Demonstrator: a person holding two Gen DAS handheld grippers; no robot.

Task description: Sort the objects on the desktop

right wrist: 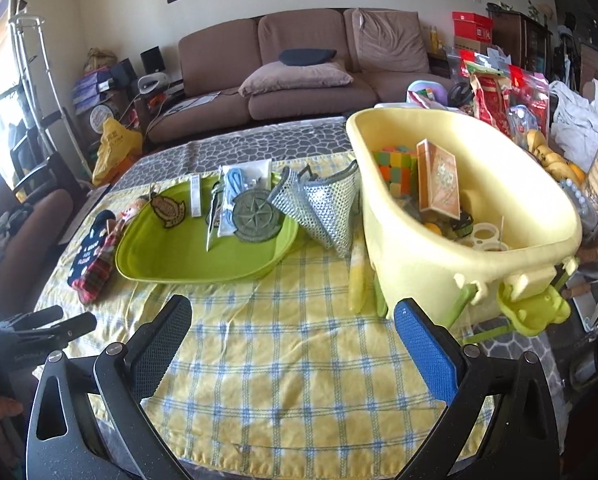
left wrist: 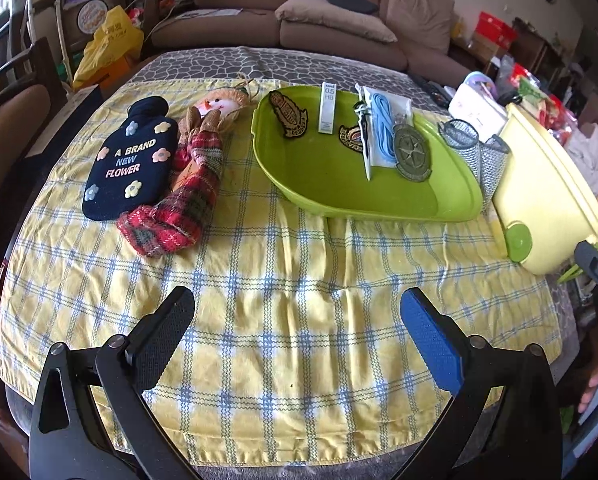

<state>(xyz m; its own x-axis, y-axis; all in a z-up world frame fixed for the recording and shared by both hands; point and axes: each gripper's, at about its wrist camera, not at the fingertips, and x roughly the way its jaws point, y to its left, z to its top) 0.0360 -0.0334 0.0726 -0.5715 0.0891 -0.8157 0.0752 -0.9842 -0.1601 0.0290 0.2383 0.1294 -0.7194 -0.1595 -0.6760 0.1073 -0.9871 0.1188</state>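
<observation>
Both grippers hang over the checked cloth (left wrist: 299,264) with fingers spread wide and empty — left gripper (left wrist: 297,320), right gripper (right wrist: 293,328). Patches and a lead case lie in the green tray (left wrist: 339,196); the yellow tub (right wrist: 419,272) — holding a puzzle cube — stands just beside it.

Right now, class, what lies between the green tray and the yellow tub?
Two grey mesh pouches stand between the green tray and the yellow tub, leaning toward the tub; the right wrist view shows this best.
</observation>
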